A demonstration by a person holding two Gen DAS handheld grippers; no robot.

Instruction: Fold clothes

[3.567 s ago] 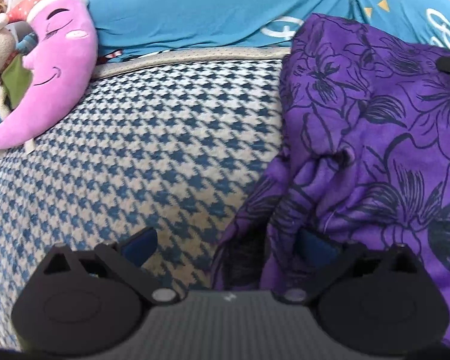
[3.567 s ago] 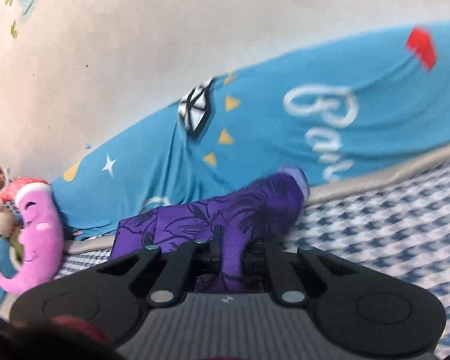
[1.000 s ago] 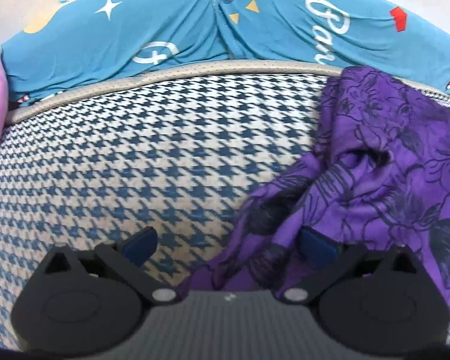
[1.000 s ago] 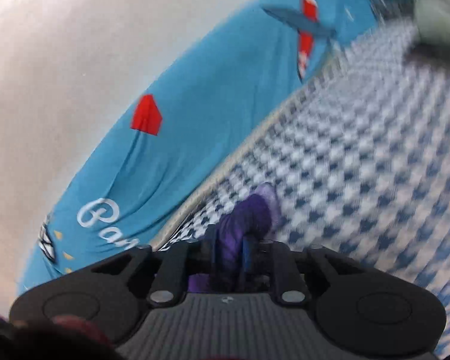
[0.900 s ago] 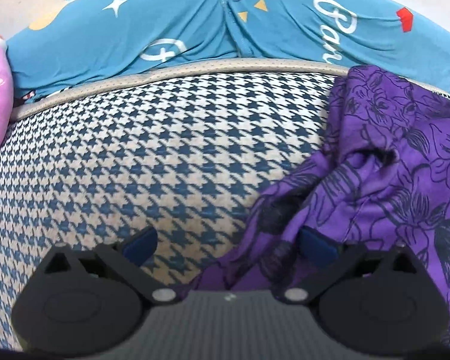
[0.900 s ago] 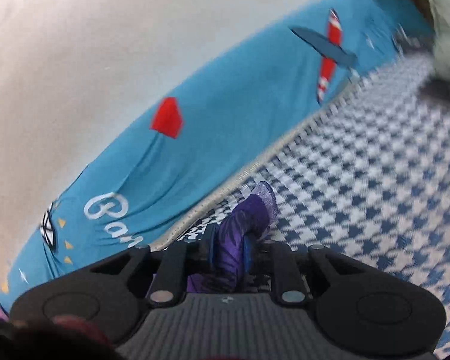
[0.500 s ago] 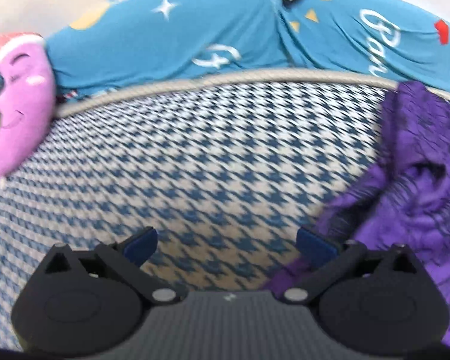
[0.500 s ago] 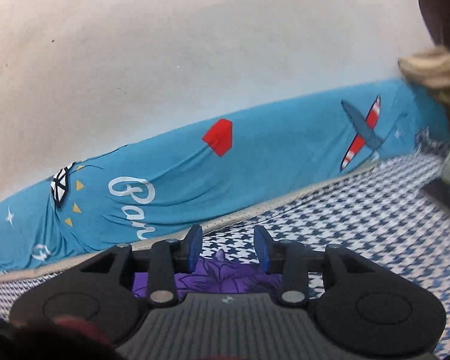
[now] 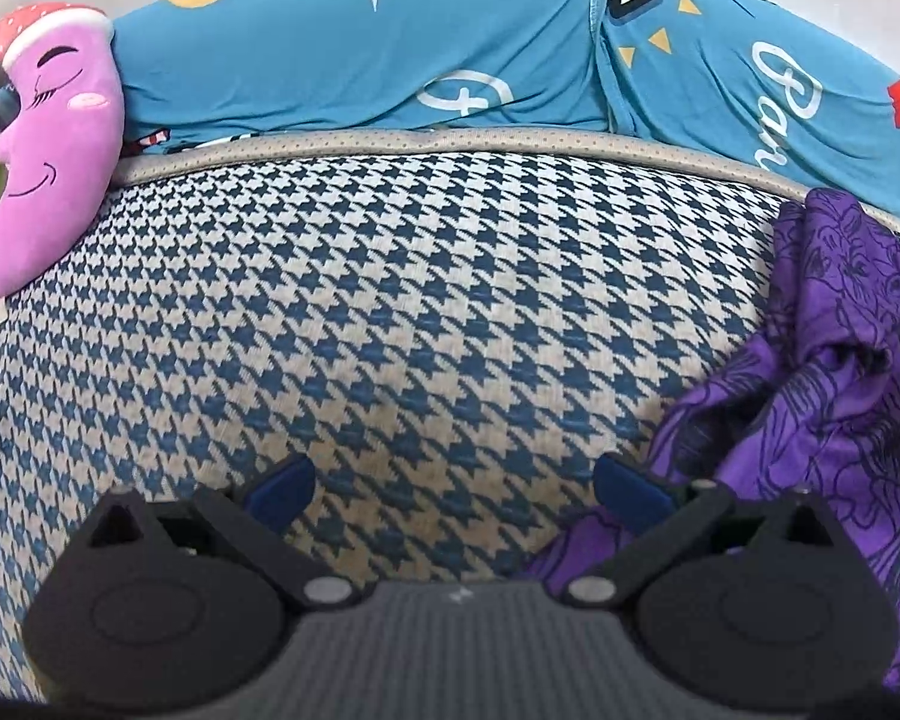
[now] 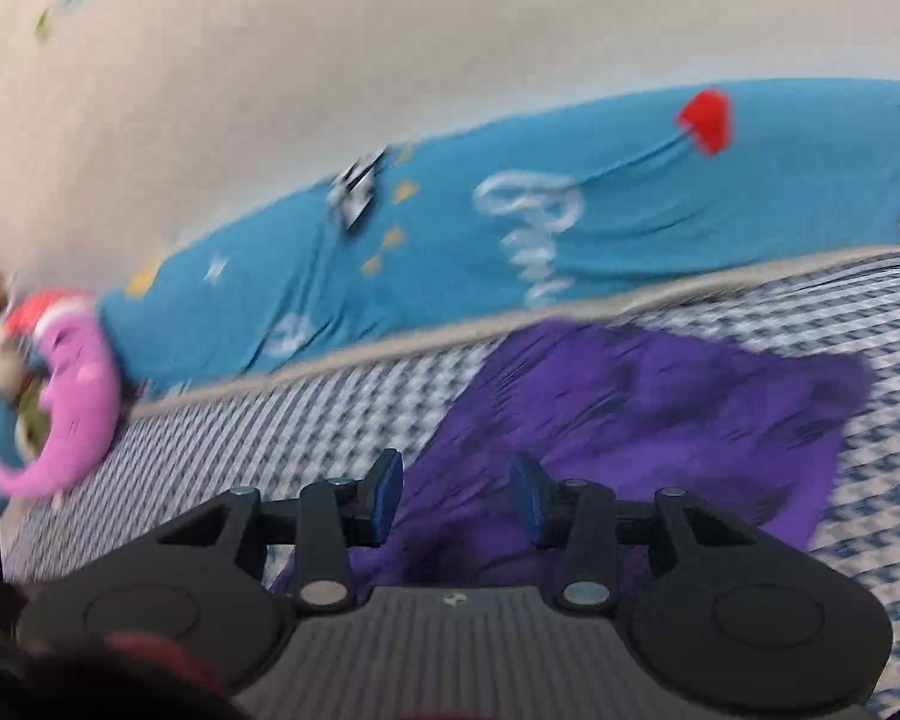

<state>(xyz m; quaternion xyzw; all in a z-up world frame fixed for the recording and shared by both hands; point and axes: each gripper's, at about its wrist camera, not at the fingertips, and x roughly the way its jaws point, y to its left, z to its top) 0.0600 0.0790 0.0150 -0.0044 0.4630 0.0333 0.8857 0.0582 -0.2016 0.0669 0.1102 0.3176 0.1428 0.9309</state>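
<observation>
Purple garment (image 10: 642, 420) — dark floral print, rumpled — lies on the houndstooth bed cover (image 9: 390, 312). Blue sheet (image 9: 510, 42) lettering is only partly legible. Left gripper (image 9: 453, 489) and right gripper (image 10: 456, 495): fingers apart, gripping nothing.

the left wrist camera looks steeply down, close over the houndstooth bed cover (image 9: 426, 300). the right wrist camera looks shallower, toward the far wall (image 10: 390, 60). both share the purple garment (image 9: 840, 372), blue sheet (image 10: 600, 222) and moon pillow (image 9: 54, 168).
</observation>
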